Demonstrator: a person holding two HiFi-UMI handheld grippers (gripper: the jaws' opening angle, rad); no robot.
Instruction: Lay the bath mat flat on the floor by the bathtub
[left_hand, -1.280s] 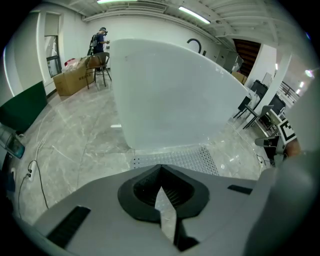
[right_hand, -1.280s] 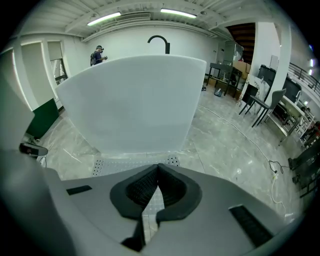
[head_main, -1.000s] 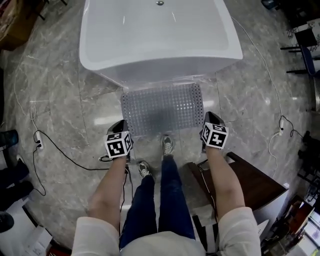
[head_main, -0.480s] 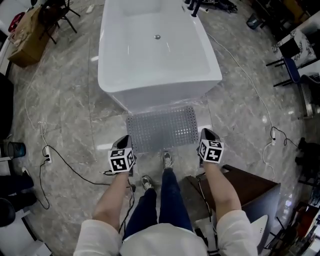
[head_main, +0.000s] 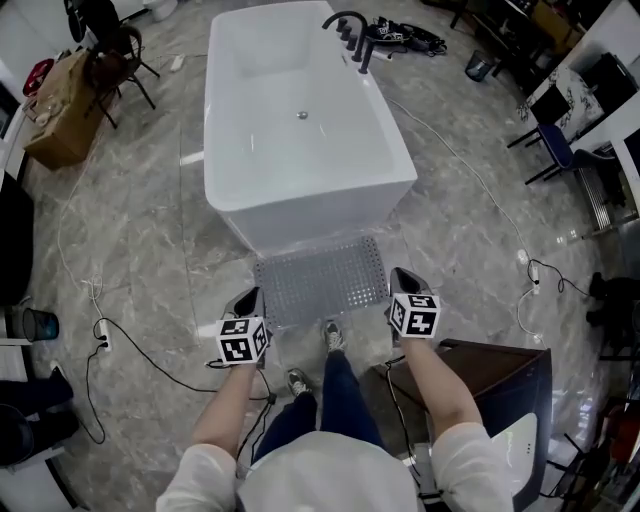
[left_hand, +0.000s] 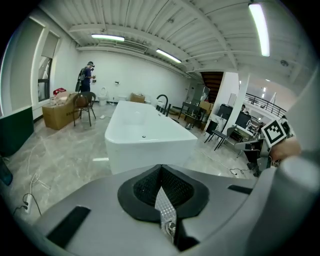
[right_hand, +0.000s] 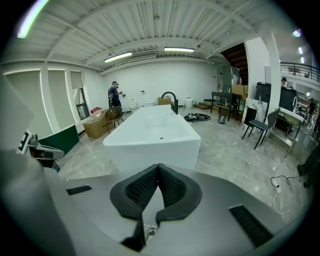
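At 6 o'clock of the bathtub (head_main: 300, 130), bath mat (head_main: 320, 278) flat on floor (head_main: 150, 230); left gripper (head_main: 249, 297) and right gripper (head_main: 398, 278) jaws pressed together, empty; task apparently complete.

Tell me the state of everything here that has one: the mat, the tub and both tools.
Mat: spread flat on the floor at the tub's near end, not held.
Tub: empty, no water in it.
Left tool: shut, holding nothing.
Right tool: shut, holding nothing.
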